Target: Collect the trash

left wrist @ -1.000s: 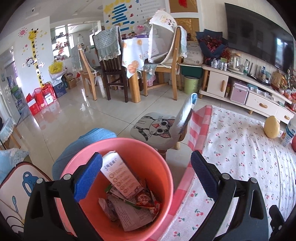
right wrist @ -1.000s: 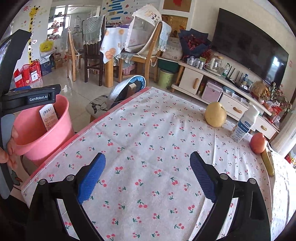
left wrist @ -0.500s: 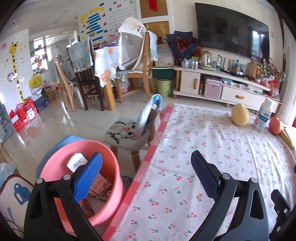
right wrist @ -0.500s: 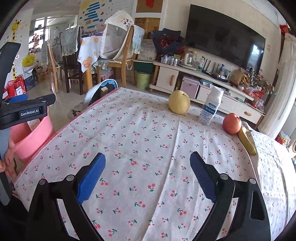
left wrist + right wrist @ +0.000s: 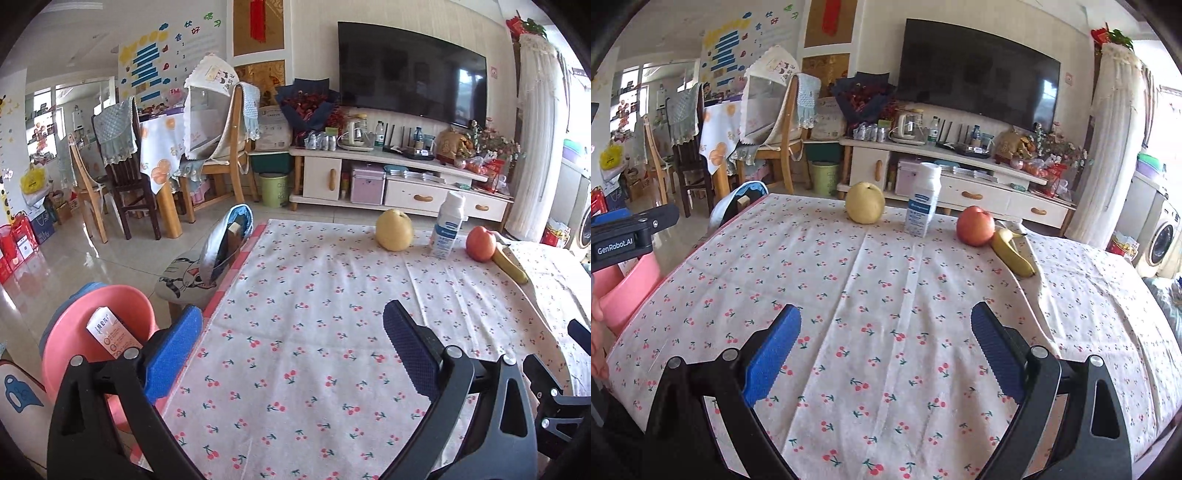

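A pink bin stands on the floor at the table's left edge, with a paper carton sticking up inside it. The same pink bin shows at the left of the right wrist view. My left gripper is open over the cherry-print tablecloth, nothing between its blue pads. My right gripper is open too, empty, above the tablecloth. At the far side stand a white bottle, a yellow pear, a red apple and a banana.
A small chair with a cat-print seat stands beside the bin at the table's left edge. Dining chairs and a covered table stand further back on the tiled floor. A TV cabinet runs along the far wall. A hand holds the left tool.
Both grippers have swung right, away from the bin and toward the table. The bin slid from the centre to the lower left of the left wrist view. Both stayed open.
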`<state>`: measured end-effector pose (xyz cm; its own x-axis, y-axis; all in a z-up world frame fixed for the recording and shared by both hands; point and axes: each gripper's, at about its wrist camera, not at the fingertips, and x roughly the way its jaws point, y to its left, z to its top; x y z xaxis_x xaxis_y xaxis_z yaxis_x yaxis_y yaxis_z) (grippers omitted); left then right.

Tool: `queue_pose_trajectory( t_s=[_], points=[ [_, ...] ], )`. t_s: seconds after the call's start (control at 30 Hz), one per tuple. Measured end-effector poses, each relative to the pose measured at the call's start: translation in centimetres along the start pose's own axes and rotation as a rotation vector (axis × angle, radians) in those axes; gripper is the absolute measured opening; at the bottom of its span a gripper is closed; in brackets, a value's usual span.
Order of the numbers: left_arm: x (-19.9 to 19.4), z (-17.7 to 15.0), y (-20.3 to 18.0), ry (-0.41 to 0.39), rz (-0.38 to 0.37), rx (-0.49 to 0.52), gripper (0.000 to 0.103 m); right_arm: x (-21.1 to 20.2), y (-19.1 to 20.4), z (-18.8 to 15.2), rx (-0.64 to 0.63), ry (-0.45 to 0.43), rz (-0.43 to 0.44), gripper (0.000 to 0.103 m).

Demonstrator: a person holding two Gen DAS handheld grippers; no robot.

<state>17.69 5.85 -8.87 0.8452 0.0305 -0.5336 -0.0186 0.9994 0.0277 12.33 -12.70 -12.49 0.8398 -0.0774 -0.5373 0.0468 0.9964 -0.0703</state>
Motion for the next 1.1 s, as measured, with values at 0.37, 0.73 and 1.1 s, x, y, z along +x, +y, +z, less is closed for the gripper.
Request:
queue_pose_trajectory(
  t_s=[0.37, 0.73, 1.1],
  points=[
    [-4.9, -1.1, -4.7, -0.029, -0.14, -0.016, 0.099, -4.7, -5.2, -1.7, 0.076, -0.086, -0.093, 0.093],
    [-10.0, -1.1, -7.6, -0.092, -0.226, 0.0, 0.099, -8.9, -8.3, -2.5, 0.146, -0.174, -0.149, 0.094],
    [-11.6, -1.3, -8.8, -0.112, -0.249, 0.034, 0.099, -9.7, -8.7, -3.0, 0.151, -0.201, -0.148, 0.094]
  ],
)
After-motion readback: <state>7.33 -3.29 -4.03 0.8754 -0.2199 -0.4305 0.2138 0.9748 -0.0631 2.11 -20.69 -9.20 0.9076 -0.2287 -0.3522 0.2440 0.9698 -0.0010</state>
